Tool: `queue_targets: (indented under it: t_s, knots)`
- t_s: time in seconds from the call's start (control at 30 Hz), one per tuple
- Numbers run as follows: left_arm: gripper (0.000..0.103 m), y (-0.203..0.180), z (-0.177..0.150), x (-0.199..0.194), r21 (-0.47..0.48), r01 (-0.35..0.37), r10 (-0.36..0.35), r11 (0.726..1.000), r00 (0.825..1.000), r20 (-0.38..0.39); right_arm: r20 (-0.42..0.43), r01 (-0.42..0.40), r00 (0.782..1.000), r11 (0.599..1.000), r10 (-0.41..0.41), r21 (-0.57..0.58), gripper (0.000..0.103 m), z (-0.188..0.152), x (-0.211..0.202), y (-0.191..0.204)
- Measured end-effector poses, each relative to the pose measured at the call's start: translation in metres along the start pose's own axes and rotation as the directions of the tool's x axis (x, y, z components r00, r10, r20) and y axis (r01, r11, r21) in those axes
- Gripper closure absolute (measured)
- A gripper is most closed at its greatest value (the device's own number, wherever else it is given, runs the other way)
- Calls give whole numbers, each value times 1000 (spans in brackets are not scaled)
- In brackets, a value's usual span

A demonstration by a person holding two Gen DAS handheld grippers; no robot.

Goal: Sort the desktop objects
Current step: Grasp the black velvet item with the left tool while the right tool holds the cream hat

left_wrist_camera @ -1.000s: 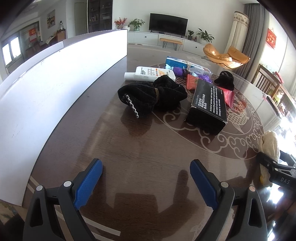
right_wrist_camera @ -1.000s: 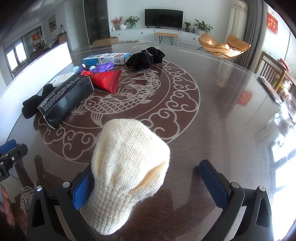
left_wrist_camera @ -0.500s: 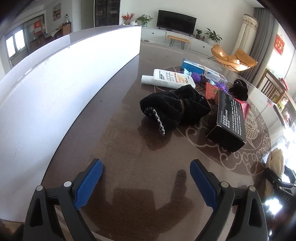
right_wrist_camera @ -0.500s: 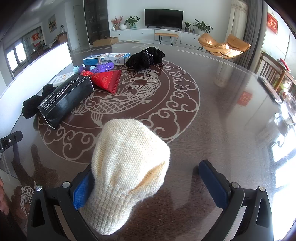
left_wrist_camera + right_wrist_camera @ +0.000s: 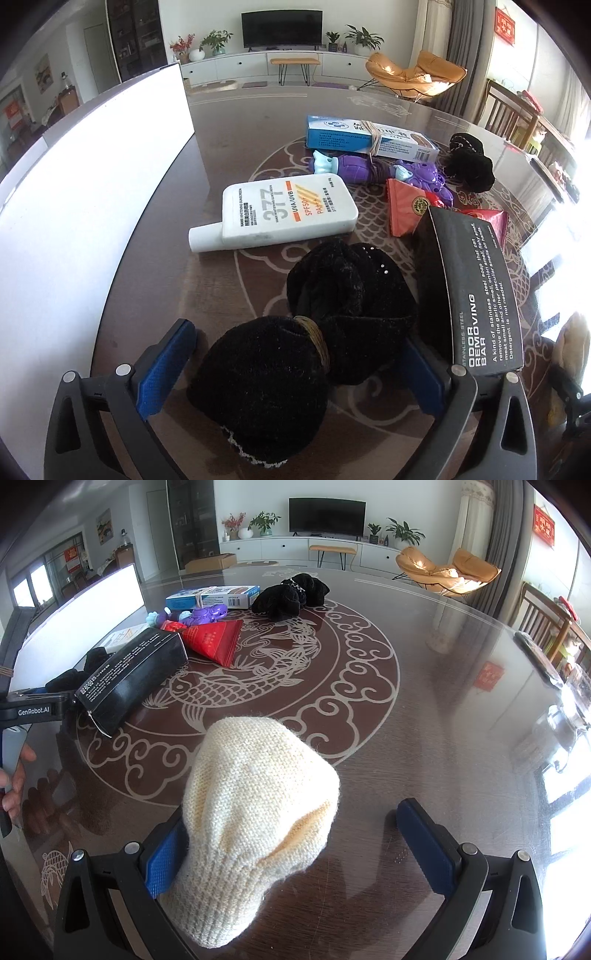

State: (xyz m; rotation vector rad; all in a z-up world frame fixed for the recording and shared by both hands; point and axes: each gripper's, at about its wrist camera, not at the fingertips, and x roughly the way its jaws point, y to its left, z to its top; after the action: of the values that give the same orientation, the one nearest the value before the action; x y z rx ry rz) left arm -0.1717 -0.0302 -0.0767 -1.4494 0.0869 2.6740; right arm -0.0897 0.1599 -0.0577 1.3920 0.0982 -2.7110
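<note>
A black knitted bundle (image 5: 273, 384), tied with a tan band, lies on the brown table (image 5: 155, 280) between the blue fingers of my left gripper (image 5: 295, 373). Its jaws are opening, stand wide, and do not press on the bundle. My right gripper (image 5: 291, 830) is open over a cream knitted sock (image 5: 255, 812), which leans against the left fingertip (image 5: 166, 856) only. Beyond the bundle lie a white sunscreen bottle (image 5: 291, 214) and a black box (image 5: 476, 291).
A tall white board (image 5: 92, 177) runs along the table's left side. Farther back lie a blue carton (image 5: 369, 138), a purple toy (image 5: 369, 171), red packets (image 5: 404, 212) and a second black bundle (image 5: 469, 162). A hand (image 5: 14, 775) shows at the left edge of the right wrist view.
My left gripper has travelled forward along the table to the black bundle, which now lies between its fingers. The right gripper and the cream sock have not moved.
</note>
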Motion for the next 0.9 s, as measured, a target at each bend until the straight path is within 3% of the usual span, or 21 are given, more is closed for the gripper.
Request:
queue_targets:
  t_s: [0.03, 0.07, 0.1, 0.13, 0.3, 0.43, 0.47, 0.5, 0.57, 0.63, 0.7, 0.9]
  knots:
    - [0, -2, 2, 0, 4, -1, 1, 1000, 1000, 0, 0, 0, 1000, 1000, 0, 0, 0, 0, 0, 0]
    - [15, -4, 2, -3, 3, -2, 2, 1000, 1000, 22, 0, 0, 1000, 1000, 0, 0, 0, 0, 0, 0]
    - [46, -5, 0, -9, -1, -9, 9, 1000, 999, 51, 0, 0, 1000, 1000, 0, 0, 0, 0, 0, 0]
    - [53, -8, -1, -12, -9, -22, 23, 1000, 998, 54, 0, 0, 1000, 1000, 0, 0, 0, 0, 0, 0]
    - [57, -14, -39, -37, -105, -34, 42, 994, 997, 70, 0, 0, 1000, 1000, 0, 0, 0, 0, 0, 0]
    - [52, -29, -77, -59, -84, -71, 78, 994, 993, 89, 0, 0, 1000, 1000, 0, 0, 0, 0, 0, 0]
    - [46, -30, -82, -62, -91, -61, 69, 994, 994, 83, 0, 0, 1000, 1000, 0, 0, 0, 0, 0, 0]
    - [31, -29, -84, -62, -101, -49, 57, 994, 996, 75, 0, 0, 1000, 1000, 0, 0, 0, 0, 0, 0]
    - [14, -28, -84, -58, -103, -53, 58, 993, 997, 52, 0, 0, 1000, 1000, 0, 0, 0, 0, 0, 0]
    - [10, -29, -84, -55, -97, -58, 63, 994, 997, 45, 0, 0, 1000, 1000, 0, 0, 0, 0, 0, 0]
    - [0, -34, -85, -53, -84, -57, 60, 995, 998, 29, 0, 0, 1000, 1000, 0, 0, 0, 0, 0, 0]
    - [0, -35, -83, -51, -83, -53, 55, 995, 998, 27, 0, 0, 1000, 1000, 0, 0, 0, 0, 0, 0]
